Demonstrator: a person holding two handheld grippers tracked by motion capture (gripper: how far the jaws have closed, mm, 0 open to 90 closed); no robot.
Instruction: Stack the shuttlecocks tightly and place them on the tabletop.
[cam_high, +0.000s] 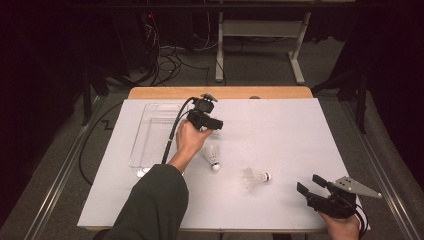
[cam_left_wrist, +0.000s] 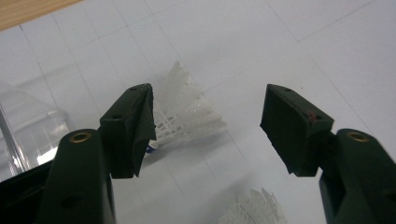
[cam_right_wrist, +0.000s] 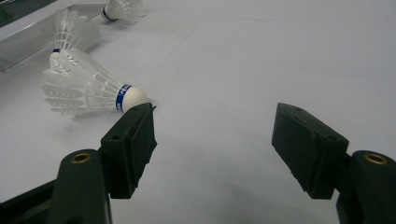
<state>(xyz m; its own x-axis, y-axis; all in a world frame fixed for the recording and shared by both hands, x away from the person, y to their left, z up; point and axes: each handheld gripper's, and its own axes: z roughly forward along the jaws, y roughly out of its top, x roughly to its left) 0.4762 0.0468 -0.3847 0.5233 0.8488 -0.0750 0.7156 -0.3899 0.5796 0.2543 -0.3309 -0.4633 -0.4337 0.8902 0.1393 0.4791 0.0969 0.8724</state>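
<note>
Two white feathered shuttlecocks lie on the white table. One shuttlecock (cam_high: 213, 157) (cam_left_wrist: 187, 114) rests just below the hand that holds my left gripper (cam_high: 215, 124) (cam_left_wrist: 210, 100), which hovers over it, open and empty. A second shuttlecock (cam_high: 255, 177) (cam_right_wrist: 88, 88), with a blue band at its cork, lies mid-table; its feathers show as the shuttlecock (cam_left_wrist: 254, 210) at the bottom of the left gripper view. My right gripper (cam_high: 311, 185) (cam_right_wrist: 215, 114) sits open near the table's front right corner, with that shuttlecock beside its left jaw. Farther back lie another shuttlecock (cam_right_wrist: 74, 30) and a third shuttlecock (cam_right_wrist: 121, 9).
A clear plastic tray (cam_high: 152, 132) (cam_left_wrist: 28, 133) (cam_right_wrist: 23, 44) stands at the table's left. The left gripper's black cable (cam_high: 172, 135) runs across it. A wooden edge (cam_high: 220, 93) borders the table's far side. Desk legs and cables stand on the floor beyond.
</note>
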